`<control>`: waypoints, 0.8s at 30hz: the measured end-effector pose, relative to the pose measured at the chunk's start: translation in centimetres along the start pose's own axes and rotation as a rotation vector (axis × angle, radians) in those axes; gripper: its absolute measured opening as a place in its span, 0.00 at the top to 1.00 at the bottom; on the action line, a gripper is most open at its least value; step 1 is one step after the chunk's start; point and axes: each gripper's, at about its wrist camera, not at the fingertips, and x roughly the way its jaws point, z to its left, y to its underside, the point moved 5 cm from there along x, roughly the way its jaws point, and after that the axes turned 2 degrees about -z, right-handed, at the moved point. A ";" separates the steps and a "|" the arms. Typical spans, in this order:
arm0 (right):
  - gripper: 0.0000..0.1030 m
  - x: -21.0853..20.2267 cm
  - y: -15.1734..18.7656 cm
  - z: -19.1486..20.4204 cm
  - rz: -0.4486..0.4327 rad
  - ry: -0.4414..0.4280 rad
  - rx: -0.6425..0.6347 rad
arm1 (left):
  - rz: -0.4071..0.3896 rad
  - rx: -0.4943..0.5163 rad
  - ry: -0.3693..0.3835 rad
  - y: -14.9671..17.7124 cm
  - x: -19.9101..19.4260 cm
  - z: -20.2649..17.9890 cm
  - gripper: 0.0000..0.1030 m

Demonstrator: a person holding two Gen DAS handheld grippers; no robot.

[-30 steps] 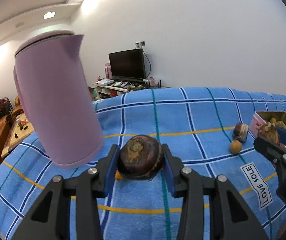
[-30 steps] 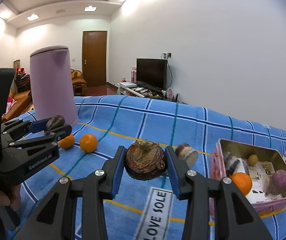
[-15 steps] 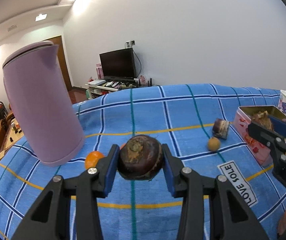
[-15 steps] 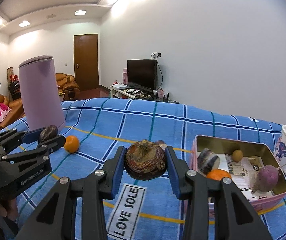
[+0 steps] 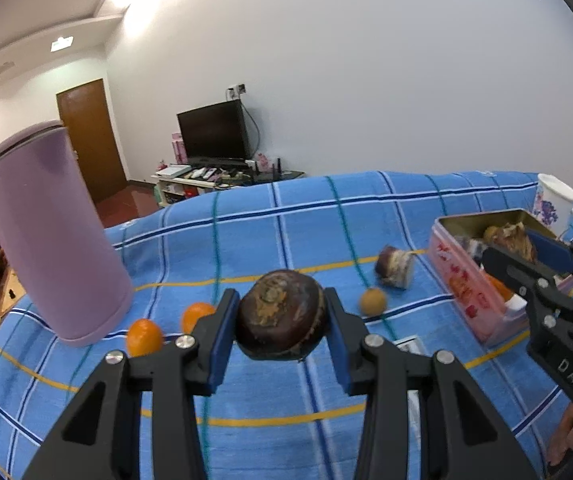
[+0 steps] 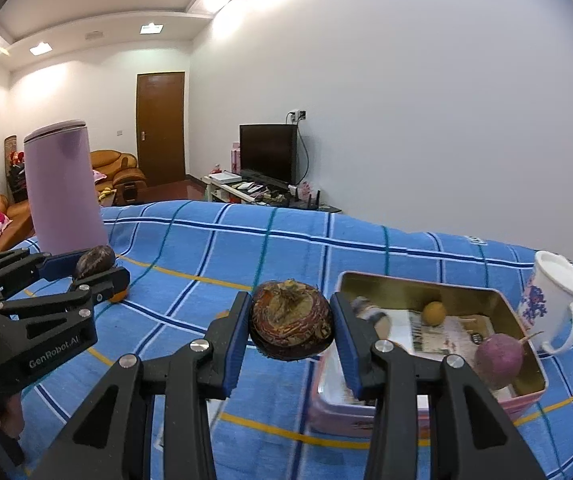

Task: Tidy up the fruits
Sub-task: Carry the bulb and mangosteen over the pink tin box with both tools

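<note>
My left gripper (image 5: pixel 280 326) is shut on a dark round fruit (image 5: pixel 282 314), held above the blue checked cloth (image 5: pixel 254 232). My right gripper (image 6: pixel 291 326) is shut on a brown ridged fruit (image 6: pixel 291 324), just left of the pink tin (image 6: pixel 330 404). The tin holds a purple fruit (image 6: pixel 500 358), a small yellow fruit (image 6: pixel 433 313) and a striped piece (image 6: pixel 370 314). In the left wrist view, two oranges (image 5: pixel 144 336) lie by the purple kettle (image 5: pixel 50 236); a small brown fruit (image 5: pixel 372 301) and a striped piece (image 5: pixel 394 267) lie left of the tin (image 5: pixel 470 280). The right gripper (image 5: pixel 526 252) shows over the tin.
A tall purple kettle (image 6: pixel 62 196) stands at the cloth's left. A white flowered mug (image 6: pixel 550 300) stands right of the tin. A "LOVE SOLE" label (image 5: pixel 408 346) lies on the cloth. Beyond the table are a TV stand, a door and sofas.
Both grippers have carried their fruits rightward toward the tin. The kettle and oranges have drifted left in both views, and the tin now sits close under the right gripper.
</note>
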 end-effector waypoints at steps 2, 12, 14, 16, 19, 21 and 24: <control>0.59 -0.1 0.0 -0.8 -0.003 0.008 0.006 | 0.000 0.009 0.004 -0.2 0.1 -1.0 0.58; 0.59 -0.4 -0.1 -5.1 -0.010 0.063 0.042 | -0.010 0.015 0.049 -1.0 0.4 -5.2 0.58; 0.59 -0.5 -0.1 -6.1 -0.014 0.076 0.047 | -0.009 0.015 0.060 -1.2 0.4 -6.1 0.58; 0.59 -0.6 -0.1 -7.0 -0.019 0.089 0.050 | -0.009 0.014 0.068 -1.4 0.5 -7.0 0.58; 0.59 -0.8 -0.1 -8.5 -0.026 0.108 0.059 | -0.012 0.014 0.082 -1.7 0.6 -8.2 0.58; 0.59 -0.9 -0.1 -9.3 -0.027 0.122 0.065 | -0.012 0.016 0.093 -1.9 0.8 -9.0 0.58; 0.59 -1.1 -0.1 -10.8 -0.030 0.144 0.077 | -0.012 0.019 0.104 -2.0 1.0 -10.2 0.58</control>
